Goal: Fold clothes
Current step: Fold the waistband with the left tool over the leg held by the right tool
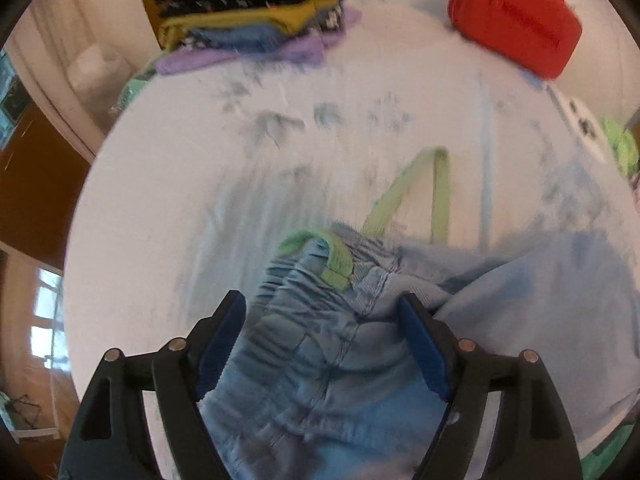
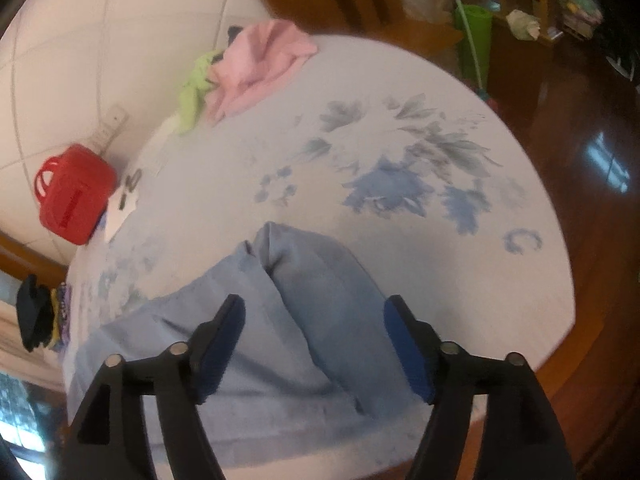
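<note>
1. One pair of light blue trousers (image 1: 320, 344) lies on the floral sheet (image 1: 168, 200), its gathered waistband with a lime-green drawstring (image 1: 420, 188) at six o'clock in the left wrist view.
2. Seen by the right wrist camera, the trouser legs (image 2: 304, 280) spread from six o'clock toward the centre, folded over one another.
3. The left gripper (image 1: 324, 312) hangs over the waistband with its jaws released and wide; the cloth lies between the blue pads (image 1: 224, 344) and no squeeze on it shows.
4. The right gripper (image 2: 316, 320) hangs over the legs, jaws likewise spread apart, gripping nothing.
5. A stack of folded clothes (image 1: 256, 12) sits at eleven o'clock in the left view.
6. A red case (image 1: 516, 16) stands at one o'clock there.
7. A pink garment (image 2: 260, 64) and a lime-green garment (image 2: 194, 92) lie touching at eleven o'clock in the right view, well apart from the trousers.
8. Dark wooden floor (image 2: 580, 160) shows at three o'clock, past the sheet's edge.
</note>
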